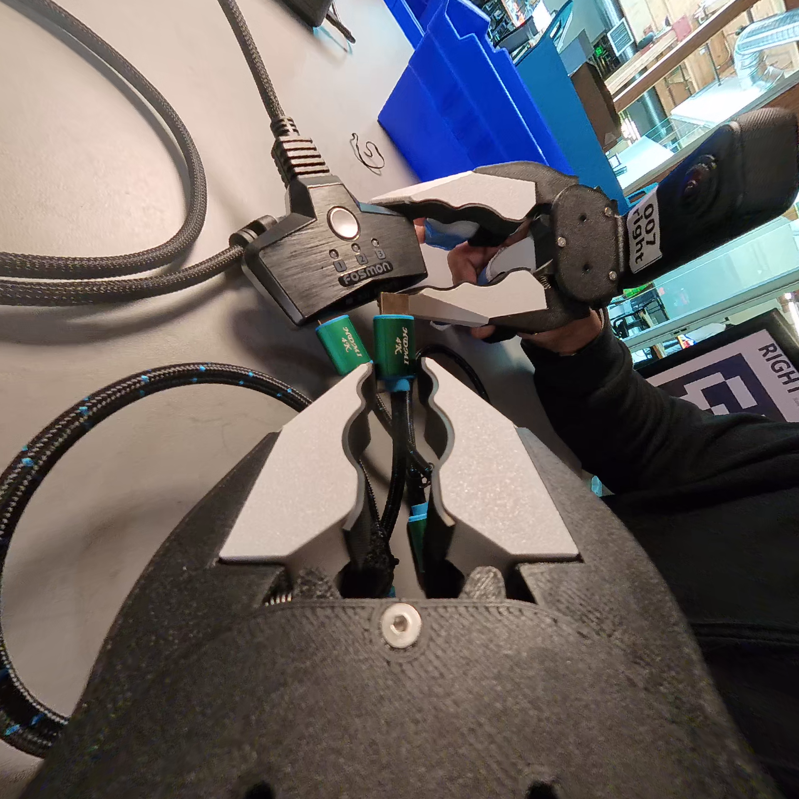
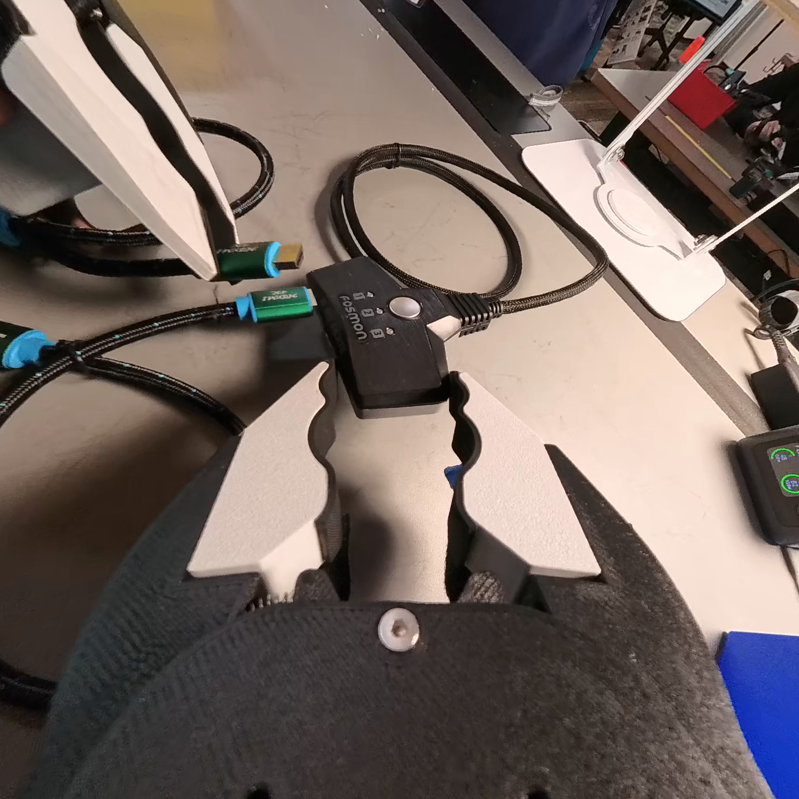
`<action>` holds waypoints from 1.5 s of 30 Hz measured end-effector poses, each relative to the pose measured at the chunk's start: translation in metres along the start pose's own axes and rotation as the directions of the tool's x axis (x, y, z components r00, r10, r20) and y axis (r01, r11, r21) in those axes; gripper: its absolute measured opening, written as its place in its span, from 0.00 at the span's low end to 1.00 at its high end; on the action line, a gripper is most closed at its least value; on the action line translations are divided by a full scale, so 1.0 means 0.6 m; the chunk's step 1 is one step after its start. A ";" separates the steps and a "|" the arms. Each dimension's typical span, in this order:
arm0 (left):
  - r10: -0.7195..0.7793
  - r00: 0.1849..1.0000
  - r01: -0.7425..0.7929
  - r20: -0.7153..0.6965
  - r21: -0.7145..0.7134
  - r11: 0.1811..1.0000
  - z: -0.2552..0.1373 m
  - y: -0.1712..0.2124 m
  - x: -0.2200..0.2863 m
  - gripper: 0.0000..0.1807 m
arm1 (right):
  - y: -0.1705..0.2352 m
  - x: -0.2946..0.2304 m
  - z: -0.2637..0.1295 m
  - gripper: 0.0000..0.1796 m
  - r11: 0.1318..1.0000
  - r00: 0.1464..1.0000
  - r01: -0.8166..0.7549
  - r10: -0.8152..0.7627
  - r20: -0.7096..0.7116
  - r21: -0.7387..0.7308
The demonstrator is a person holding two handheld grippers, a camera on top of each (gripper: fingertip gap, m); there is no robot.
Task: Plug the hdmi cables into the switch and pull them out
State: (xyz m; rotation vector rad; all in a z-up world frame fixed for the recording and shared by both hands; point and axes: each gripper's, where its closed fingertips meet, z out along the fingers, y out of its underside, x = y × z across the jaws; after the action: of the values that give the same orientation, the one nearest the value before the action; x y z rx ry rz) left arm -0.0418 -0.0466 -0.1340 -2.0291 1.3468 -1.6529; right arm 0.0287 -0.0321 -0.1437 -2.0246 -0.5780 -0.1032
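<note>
**A:** So where's the switch [image 2: 380, 333] at? It's the black box sitting on the bench [image 2: 540, 389], and the right hand-held gripper [image 2: 391, 380] has its fingertips pinched on the near end of it, one grey finger on each side.

**B:** Yep, same from the left wrist view: the right hand-held gripper [image 1: 397, 255] comes in from the side with the switch [image 1: 341, 255] clamped between its tips. The person's hand [image 1: 549, 333] in a black sleeve is wrapped round the handle under it.

**A:** And the cables? One green plug [image 2: 276, 305] is seated in the port side of the switch. The left hand-held gripper [image 1: 395, 369] is closed on a second green plug [image 1: 393, 350], gripping it near the blue collar.

**B:** That second plug isn't in though. In the right wrist view its gold tip [image 2: 289, 256] is bare, just beside the switch's far corner and pointing at the port side.

**A:** The left one is angled along the cable, which runs back between its fingers. The switch's own braided lead [image 2: 432, 194] loops behind it on the bench. A third green plug [image 2: 17, 352] lies well off at the left edge.
</note>
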 end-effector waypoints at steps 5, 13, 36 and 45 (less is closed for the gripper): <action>-0.012 1.000 0.012 -0.005 0.006 1.000 0.000 -0.001 0.000 0.11 | 0.000 0.000 0.000 0.29 1.000 1.000 0.000 0.000 0.000 0.001; -0.028 0.999 0.028 -0.015 0.005 1.000 0.002 0.000 0.003 0.11 | -0.001 0.000 0.001 0.29 1.000 1.000 -0.003 0.003 -0.001 0.003; -0.066 0.979 0.063 -0.192 -0.020 0.998 -0.001 -0.001 0.073 0.15 | -0.002 -0.002 0.000 0.29 1.000 1.000 -0.002 0.002 0.015 0.014; 0.008 0.999 -0.002 -0.038 0.143 0.990 -0.037 -0.052 0.025 0.16 | 0.003 -0.021 -0.004 0.28 1.000 0.995 0.026 -0.025 0.093 -0.005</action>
State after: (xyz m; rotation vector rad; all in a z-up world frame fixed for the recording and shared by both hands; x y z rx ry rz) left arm -0.0454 -0.0319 -0.0957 -1.9215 1.2061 -1.7407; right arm 0.0188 -0.0396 -0.1478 -2.0367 -0.6629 -0.0269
